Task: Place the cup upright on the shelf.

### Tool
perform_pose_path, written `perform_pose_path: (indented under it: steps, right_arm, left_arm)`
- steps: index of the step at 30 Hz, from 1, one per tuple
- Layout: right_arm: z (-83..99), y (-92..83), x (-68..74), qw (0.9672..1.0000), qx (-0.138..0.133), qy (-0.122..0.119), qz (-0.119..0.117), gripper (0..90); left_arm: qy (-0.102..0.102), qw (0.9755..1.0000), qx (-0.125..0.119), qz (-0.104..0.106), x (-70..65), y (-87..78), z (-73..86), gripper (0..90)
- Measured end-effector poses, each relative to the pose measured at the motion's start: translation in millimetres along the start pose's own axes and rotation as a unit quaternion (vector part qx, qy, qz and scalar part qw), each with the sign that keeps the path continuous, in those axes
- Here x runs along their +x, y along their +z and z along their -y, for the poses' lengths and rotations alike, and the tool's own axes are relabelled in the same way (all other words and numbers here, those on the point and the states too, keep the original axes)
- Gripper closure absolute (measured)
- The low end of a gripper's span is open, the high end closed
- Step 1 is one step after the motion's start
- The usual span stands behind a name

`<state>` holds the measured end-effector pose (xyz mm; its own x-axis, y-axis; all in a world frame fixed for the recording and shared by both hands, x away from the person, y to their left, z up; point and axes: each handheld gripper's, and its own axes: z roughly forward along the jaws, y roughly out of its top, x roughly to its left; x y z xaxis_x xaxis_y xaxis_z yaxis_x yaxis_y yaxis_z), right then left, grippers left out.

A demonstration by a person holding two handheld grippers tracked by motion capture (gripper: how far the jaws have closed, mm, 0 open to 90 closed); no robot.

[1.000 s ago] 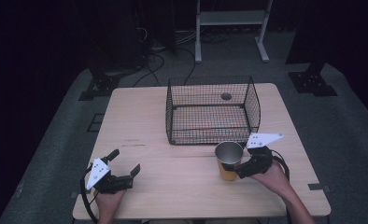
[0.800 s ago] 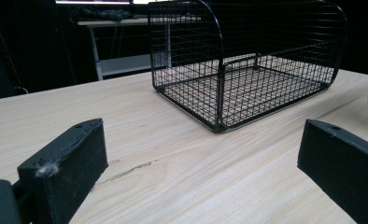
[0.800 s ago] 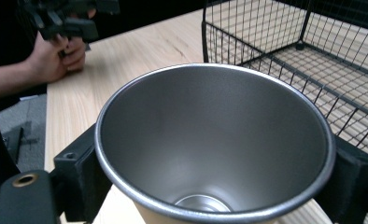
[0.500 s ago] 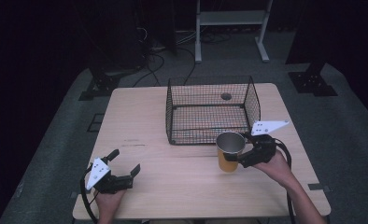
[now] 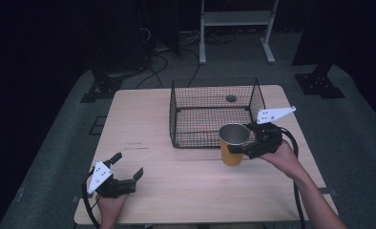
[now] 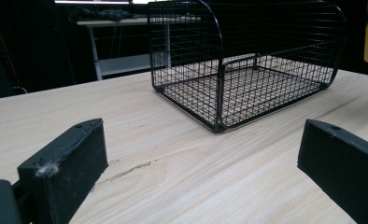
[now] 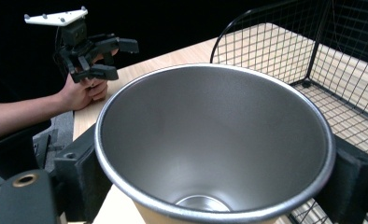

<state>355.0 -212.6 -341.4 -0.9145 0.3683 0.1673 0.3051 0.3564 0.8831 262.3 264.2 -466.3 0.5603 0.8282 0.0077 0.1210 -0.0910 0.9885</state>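
Steel cup [image 5: 233,142] w/ yellow outside sits upright, mouth up, clamped in my right gripper [image 5: 243,146] beside wire basket [image 5: 214,112]; left gripper [image 5: 129,168] wide, nothing in it.

The cup [image 7: 215,144] hides its own base, and the basket [image 7: 322,60] runs off frame.

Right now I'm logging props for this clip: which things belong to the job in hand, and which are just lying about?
In use:
- steel cup, clamped in the right claw
- wire basket, just beyond the cup, likely its destination

Idle or background:
- left claw, open, resting at the table's near corner
- white shelf frame on the floor behind
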Motion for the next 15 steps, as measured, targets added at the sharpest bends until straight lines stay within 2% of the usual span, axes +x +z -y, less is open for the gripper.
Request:
perform_pose_path:
  steps: [7,15]
  right_arm:
    - [-16.6,6.5,-9.5,0.9999,0.012,-0.004,-0.005,12.2]
    - [-32.8,11.2,-18.3,0.9998,0.012,-0.004,-0.013,12.2]
  left_arm:
    - [0.0,1.0,0.0,0.001,0.2,0.1,0.0,0.8]
    - [-0.001,1.0,-0.001,0.002,0.4,-0.1,0.1,0.8]
